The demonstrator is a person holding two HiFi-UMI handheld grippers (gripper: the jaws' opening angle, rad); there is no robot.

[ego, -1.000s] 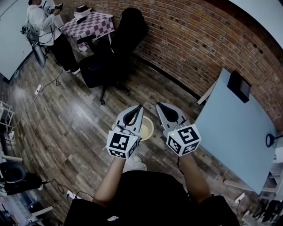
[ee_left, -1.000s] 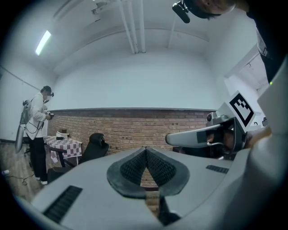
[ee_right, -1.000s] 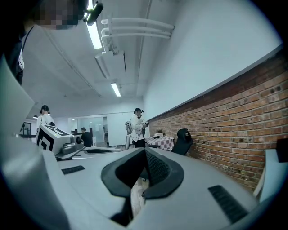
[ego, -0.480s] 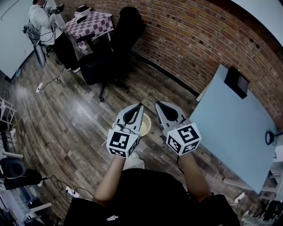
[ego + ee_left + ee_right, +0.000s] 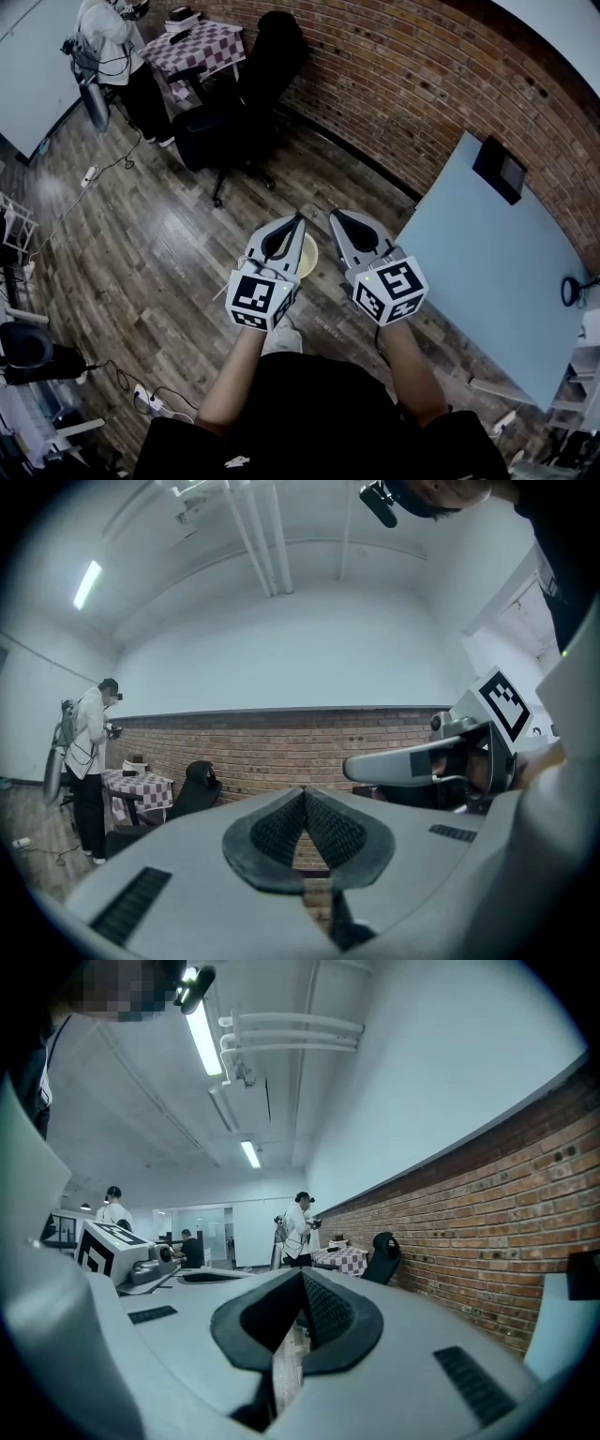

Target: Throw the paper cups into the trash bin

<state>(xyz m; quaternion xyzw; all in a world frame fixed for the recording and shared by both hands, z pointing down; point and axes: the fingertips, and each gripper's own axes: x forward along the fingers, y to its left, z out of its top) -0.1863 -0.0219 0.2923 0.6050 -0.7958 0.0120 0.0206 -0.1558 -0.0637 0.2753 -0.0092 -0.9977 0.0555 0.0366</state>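
In the head view a small paper cup (image 5: pixel 308 255), open end up and tan inside, shows just right of my left gripper (image 5: pixel 299 218), which partly covers it. The cup looks small and lower down, seemingly on the wooden floor by the person's shoe (image 5: pixel 282 338). My right gripper (image 5: pixel 334 217) is held beside the left one at the same height. In the left gripper view the pads of the left gripper (image 5: pixel 304 794) meet with nothing between them. The right gripper (image 5: pixel 302 1277) is also shut and empty. Neither gripper view shows the cup.
A pale blue table (image 5: pixel 497 272) with a black device (image 5: pixel 506 169) stands to the right. A brick wall (image 5: pixel 403 84) runs behind. A black office chair (image 5: pixel 234 122), a checkered table (image 5: pixel 202 47) and a person (image 5: pixel 117 42) are at far left. Cables (image 5: pixel 89 178) lie on the floor.
Both grippers and the cup have drifted slightly up in the head view, and the blue table has slid a little left. The jaws have stayed shut.
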